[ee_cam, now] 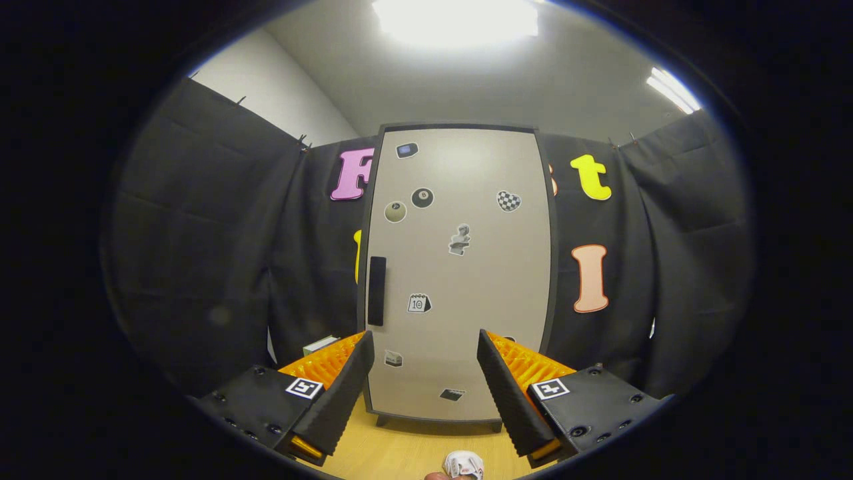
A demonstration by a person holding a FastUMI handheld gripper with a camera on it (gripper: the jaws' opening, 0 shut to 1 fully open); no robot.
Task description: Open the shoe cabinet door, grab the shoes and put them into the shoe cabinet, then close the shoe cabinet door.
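Observation:
The shoe cabinet (460, 267) stands upright straight ahead, beyond my fingers, with its pale door shut. The door carries several small stickers and a black vertical handle (377, 291) near its left edge. My gripper (424, 347) is open, its black ribbed fingers (346, 393) spread wide with nothing between them, pointing at the door's lower half and still short of it. A small white shoe (464, 464) with dark markings lies on the wooden floor below and between the fingers, partly cut off.
The cabinet rests on a light wooden floor (400, 453). Black cloth walls close in on both sides and behind it. A small white-and-green box (320, 345) sits low to the left of the cabinet, behind the left finger.

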